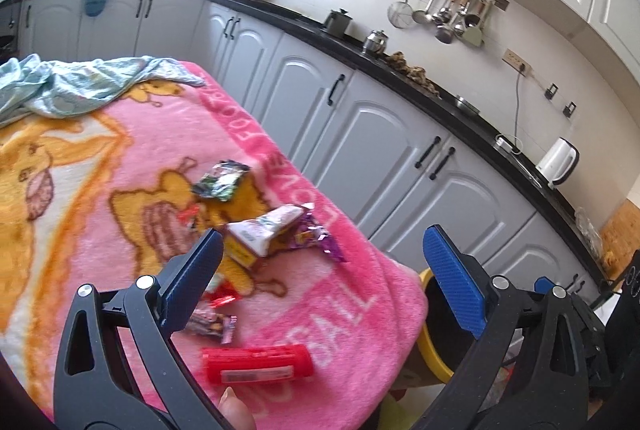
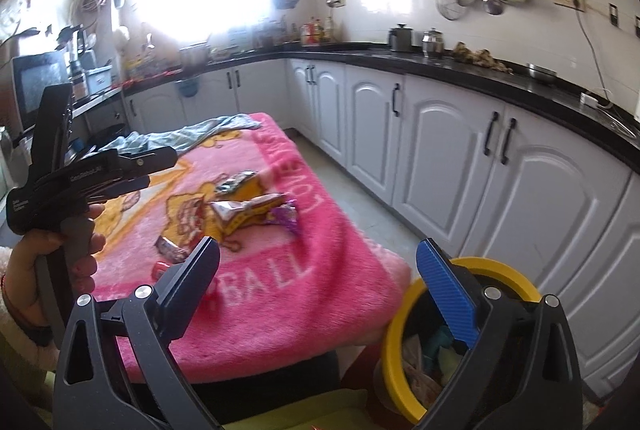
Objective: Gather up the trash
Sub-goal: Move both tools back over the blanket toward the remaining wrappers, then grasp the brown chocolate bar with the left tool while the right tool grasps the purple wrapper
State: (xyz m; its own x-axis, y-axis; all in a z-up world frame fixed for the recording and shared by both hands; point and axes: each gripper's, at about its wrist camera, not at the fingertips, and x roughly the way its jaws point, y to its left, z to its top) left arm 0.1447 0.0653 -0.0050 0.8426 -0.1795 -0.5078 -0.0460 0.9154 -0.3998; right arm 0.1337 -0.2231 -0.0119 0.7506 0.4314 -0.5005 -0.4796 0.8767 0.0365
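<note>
Several pieces of trash lie on a table covered by a pink blanket (image 1: 120, 166). They are a red tube (image 1: 256, 366), a white-and-yellow carton (image 1: 260, 234), a purple wrapper (image 1: 320, 238), a dark crumpled wrapper (image 1: 222, 181) and small wrappers (image 1: 212, 322). My left gripper (image 1: 324, 278) is open and empty above the red tube. My right gripper (image 2: 320, 282) is open and empty over the table's near corner, beside a yellow-rimmed bin (image 2: 400, 350) that holds trash. The carton (image 2: 236, 216) and purple wrapper (image 2: 286, 216) also show in the right wrist view.
A light blue cloth (image 1: 68, 86) lies at the blanket's far end. White cabinets (image 1: 380, 142) under a black counter (image 1: 460, 110) run along the right, with a floor aisle (image 2: 360, 206) between them and the table. The bin (image 1: 432, 342) stands at the table's right corner.
</note>
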